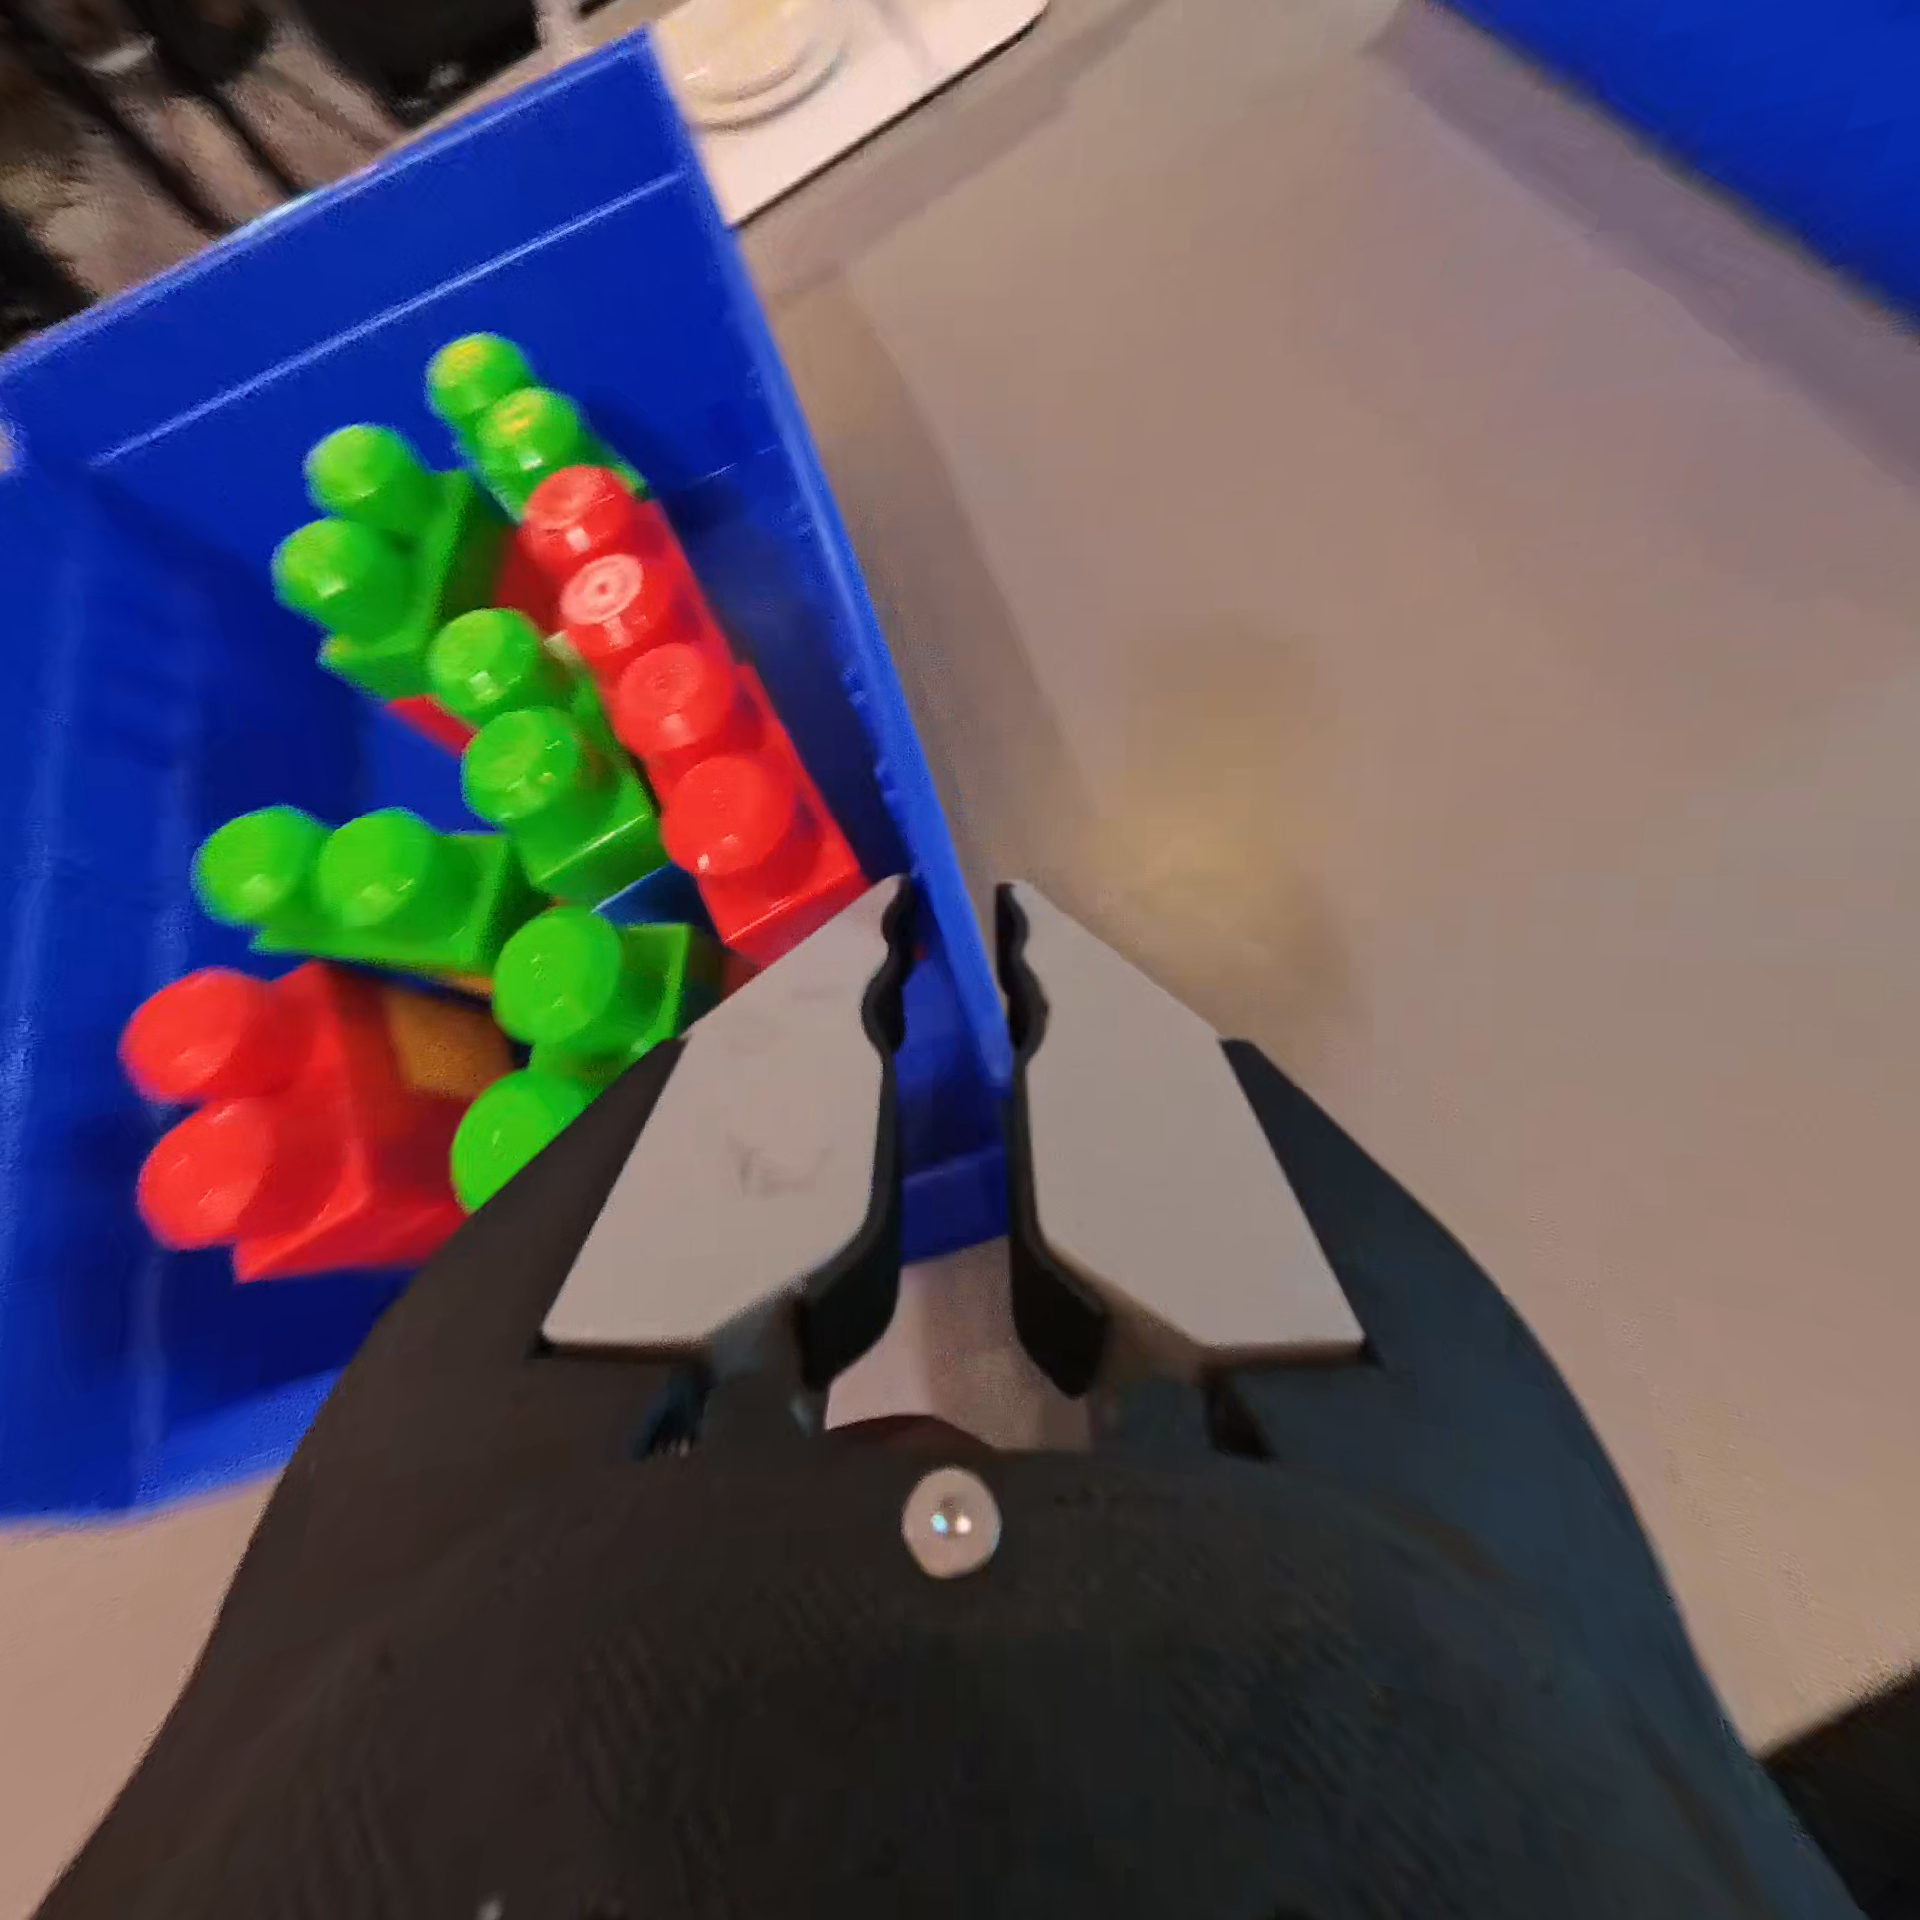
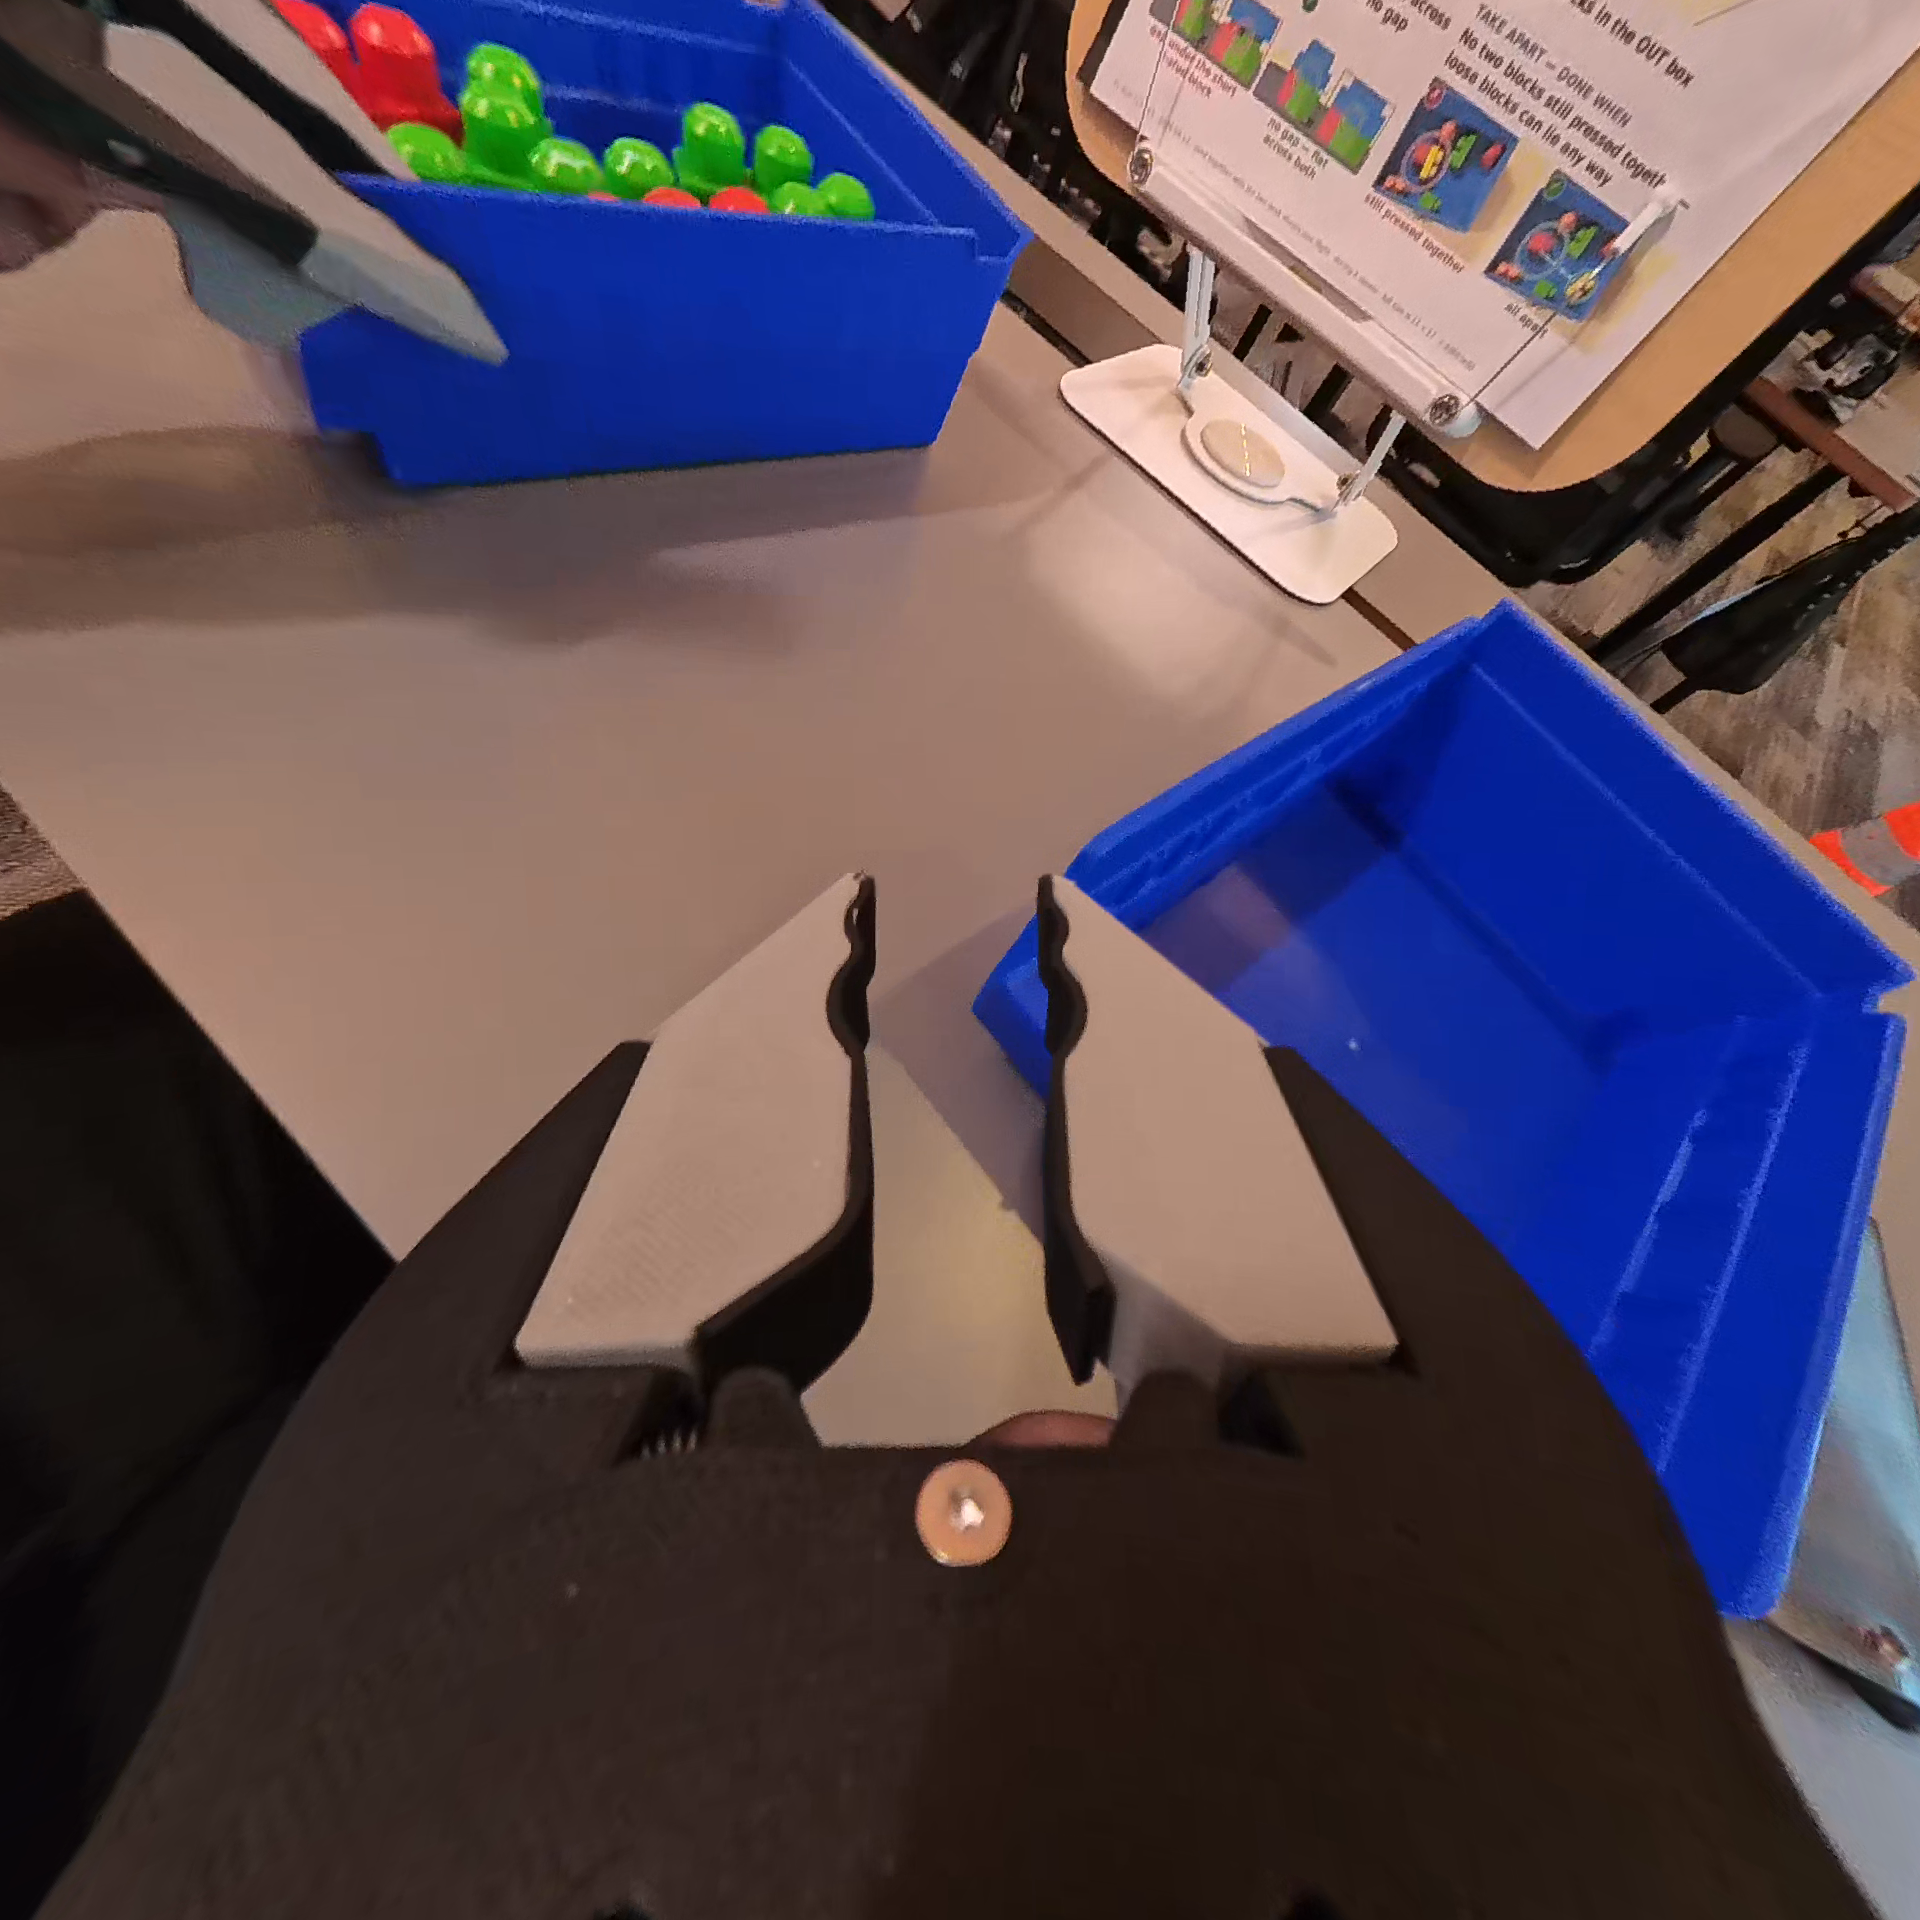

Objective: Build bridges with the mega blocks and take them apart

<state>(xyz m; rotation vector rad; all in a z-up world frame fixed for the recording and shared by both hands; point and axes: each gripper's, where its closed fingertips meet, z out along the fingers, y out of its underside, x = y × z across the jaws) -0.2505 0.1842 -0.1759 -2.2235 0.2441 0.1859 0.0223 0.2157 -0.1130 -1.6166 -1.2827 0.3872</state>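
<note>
A blue bin (image 1: 800, 488) holds several green blocks (image 1: 540, 769) and red blocks (image 1: 675, 696). My left gripper (image 1: 954, 906) straddles the bin's right wall near its front corner, one finger inside and one outside, and is shut on that wall. The right wrist view shows the same bin (image 2: 644, 343) at the far left, with the left gripper (image 2: 343, 249) at its near corner. My right gripper (image 2: 956, 894) is open and empty above the grey table (image 2: 520, 779), just left of a second, empty blue bin (image 2: 1299, 727).
A white stand (image 2: 1226, 468) with an instruction sheet stands at the table's far edge between the two bins. The table's edge runs behind it. A dark area lies at the lower left of the right wrist view. Some 30 cm of space lies between my two pairs of fingers.
</note>
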